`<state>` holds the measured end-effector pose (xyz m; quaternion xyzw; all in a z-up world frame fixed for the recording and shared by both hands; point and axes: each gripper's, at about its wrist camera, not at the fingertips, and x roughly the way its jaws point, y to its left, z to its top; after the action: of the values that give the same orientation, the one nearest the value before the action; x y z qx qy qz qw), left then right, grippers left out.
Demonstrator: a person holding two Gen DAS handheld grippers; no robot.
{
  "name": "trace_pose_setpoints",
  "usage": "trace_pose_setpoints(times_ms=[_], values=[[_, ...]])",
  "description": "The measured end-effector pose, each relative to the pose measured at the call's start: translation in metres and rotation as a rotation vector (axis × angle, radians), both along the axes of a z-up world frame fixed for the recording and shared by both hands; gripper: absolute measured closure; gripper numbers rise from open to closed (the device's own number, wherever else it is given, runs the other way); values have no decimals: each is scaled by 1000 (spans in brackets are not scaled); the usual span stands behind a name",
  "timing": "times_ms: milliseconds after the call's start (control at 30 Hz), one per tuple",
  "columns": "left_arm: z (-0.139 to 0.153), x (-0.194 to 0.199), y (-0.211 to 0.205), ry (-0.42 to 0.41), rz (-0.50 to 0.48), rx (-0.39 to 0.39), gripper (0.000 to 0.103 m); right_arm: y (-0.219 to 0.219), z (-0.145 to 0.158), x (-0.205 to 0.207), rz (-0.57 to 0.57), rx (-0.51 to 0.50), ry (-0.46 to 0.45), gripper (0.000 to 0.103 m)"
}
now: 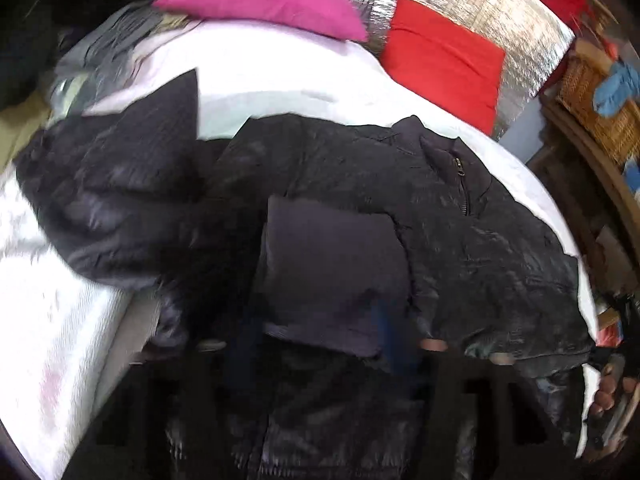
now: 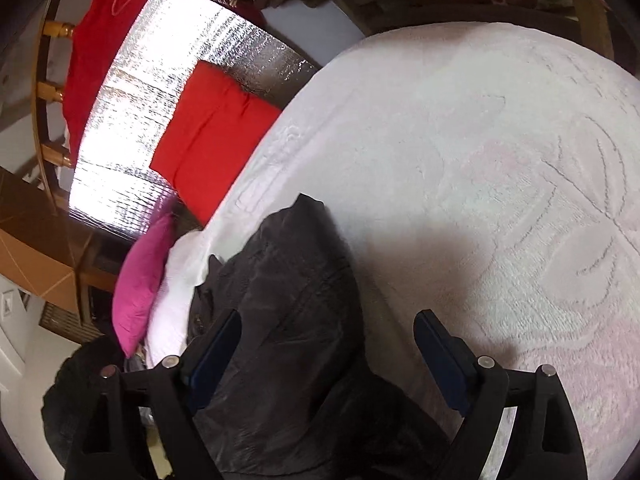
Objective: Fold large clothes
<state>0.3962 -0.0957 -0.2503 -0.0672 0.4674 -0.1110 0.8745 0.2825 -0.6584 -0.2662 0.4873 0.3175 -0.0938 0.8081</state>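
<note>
A large black quilted jacket (image 1: 460, 220) lies spread over the white bedspread (image 1: 280, 76), collar and zip toward the right. My left gripper (image 1: 316, 332) sits low in the dark, blurred foreground. A matt black fold of the jacket (image 1: 332, 272) fills the gap between its fingers, and a blue pad (image 1: 386, 332) rests against the fold's right edge. In the right wrist view my right gripper (image 2: 328, 348) stands wide open over a bunched part of the jacket (image 2: 288, 300). Its blue pads (image 2: 216, 352) are apart from the cloth.
A pink cushion (image 1: 264, 4) and a red cushion (image 1: 444, 64) lie at the head of the bed against a silver foil panel (image 1: 480, 4). Grey clothes (image 1: 108, 44) are piled at the back left. A wicker basket (image 1: 592, 108) stands on shelves to the right.
</note>
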Motion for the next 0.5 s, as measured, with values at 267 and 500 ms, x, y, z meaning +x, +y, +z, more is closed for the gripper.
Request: trace_pose_setpoints(times_ms=[267,500], values=[[11,10,14,-54,26,-36,88,47,-3,37,119,-264,125,65],[12,17,14,-67,54,67,88,70,33,22,89,-437,60,72]])
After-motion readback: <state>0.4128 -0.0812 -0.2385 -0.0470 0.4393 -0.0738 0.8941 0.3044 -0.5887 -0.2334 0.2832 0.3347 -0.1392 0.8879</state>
